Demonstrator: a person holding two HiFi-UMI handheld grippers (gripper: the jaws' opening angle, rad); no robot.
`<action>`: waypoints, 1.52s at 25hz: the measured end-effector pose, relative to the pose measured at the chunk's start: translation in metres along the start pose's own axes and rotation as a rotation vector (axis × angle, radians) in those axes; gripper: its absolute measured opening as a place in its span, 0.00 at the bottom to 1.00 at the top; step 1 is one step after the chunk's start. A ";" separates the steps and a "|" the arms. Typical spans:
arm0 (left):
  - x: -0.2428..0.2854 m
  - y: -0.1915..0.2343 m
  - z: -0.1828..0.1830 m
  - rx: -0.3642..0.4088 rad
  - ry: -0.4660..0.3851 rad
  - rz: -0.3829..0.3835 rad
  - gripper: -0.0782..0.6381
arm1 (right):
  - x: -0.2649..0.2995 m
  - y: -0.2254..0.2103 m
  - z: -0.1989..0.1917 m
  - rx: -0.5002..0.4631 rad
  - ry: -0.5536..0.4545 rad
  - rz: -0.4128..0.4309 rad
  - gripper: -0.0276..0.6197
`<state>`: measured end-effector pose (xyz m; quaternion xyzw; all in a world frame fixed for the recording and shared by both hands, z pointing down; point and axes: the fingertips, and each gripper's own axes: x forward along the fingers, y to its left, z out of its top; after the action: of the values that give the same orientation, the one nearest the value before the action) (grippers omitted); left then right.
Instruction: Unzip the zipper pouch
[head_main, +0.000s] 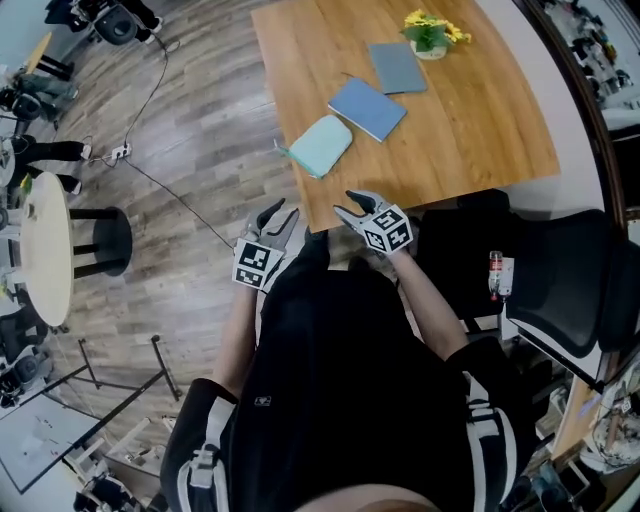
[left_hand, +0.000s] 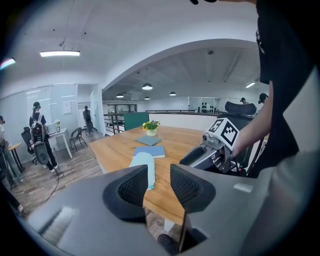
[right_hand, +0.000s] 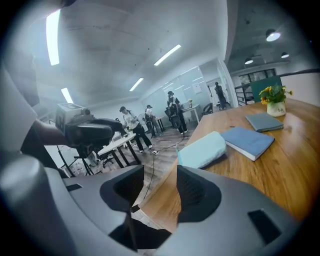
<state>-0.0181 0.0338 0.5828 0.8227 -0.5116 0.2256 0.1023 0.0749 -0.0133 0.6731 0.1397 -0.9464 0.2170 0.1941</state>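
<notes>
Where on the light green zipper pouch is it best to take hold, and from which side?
Probably pinch the small tab, apparently the zipper pull, which sticks out at the pouch's end by the table's left edge. Come in from that edge with the left gripper. The pouch lies flat, so the right gripper could steady its body from above.

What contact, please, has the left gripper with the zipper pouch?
Apart: the head view shows a clear gap between the left gripper and the zipper pouch.
</notes>
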 end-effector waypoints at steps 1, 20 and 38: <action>0.003 0.004 -0.003 -0.006 0.003 -0.006 0.30 | 0.005 -0.003 -0.002 0.018 0.007 -0.002 0.36; 0.045 0.076 -0.048 -0.049 0.099 -0.153 0.30 | 0.095 -0.077 -0.029 0.456 0.059 -0.158 0.33; 0.077 0.107 -0.060 -0.078 0.119 -0.288 0.28 | 0.129 -0.099 -0.038 0.717 0.164 -0.370 0.24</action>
<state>-0.0996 -0.0524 0.6653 0.8681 -0.3898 0.2371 0.1956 0.0066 -0.1047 0.7949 0.3484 -0.7513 0.5047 0.2438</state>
